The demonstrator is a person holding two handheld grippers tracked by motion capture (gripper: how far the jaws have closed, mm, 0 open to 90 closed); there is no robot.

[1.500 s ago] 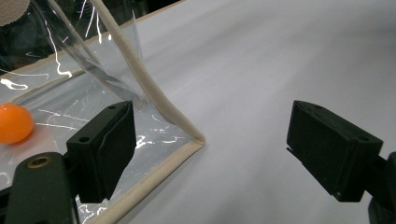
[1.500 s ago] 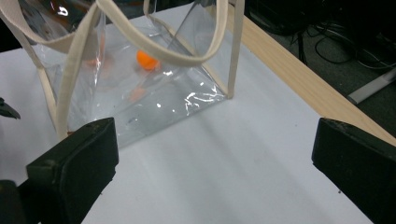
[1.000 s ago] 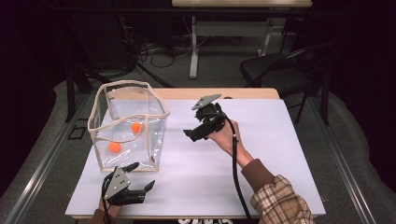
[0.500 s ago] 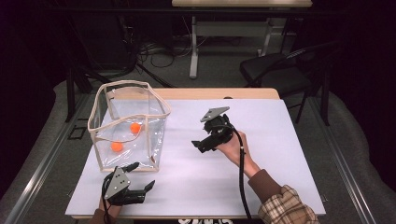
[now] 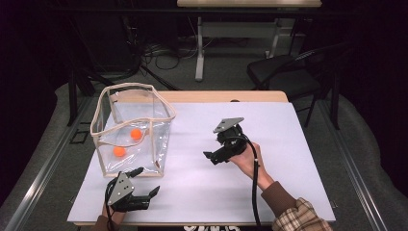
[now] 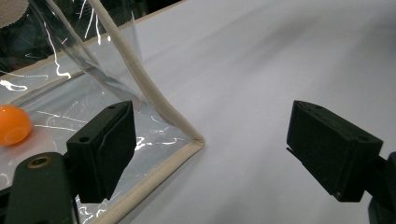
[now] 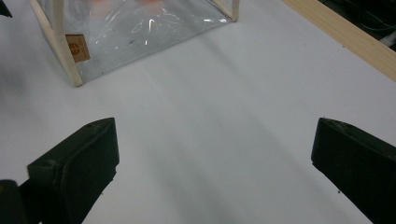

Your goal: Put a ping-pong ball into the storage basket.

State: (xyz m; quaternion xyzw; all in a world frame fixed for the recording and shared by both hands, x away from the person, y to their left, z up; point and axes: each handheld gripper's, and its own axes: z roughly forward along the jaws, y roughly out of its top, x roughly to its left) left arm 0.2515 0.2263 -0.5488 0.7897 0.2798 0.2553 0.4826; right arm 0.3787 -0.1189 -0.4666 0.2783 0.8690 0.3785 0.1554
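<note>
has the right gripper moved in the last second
Yes. In the high view the right gripper has come down toward the person's side, away from the table's far wooden edge, while the clear bag stays put.

A white sheet [image 5: 288, 144] covers the table [image 5: 226, 96], leaving a wooden strip bare along the far edge; a clear bag [image 5: 132, 127] stands on it near the left edge

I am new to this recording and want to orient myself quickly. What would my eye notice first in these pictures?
First, the clear plastic bag with cream trim, standing open at the left of the white table, with two orange balls inside. Next, the left gripper, open, at the bag's near bottom corner. The right gripper, also open and empty, is held above the table's middle.
</note>
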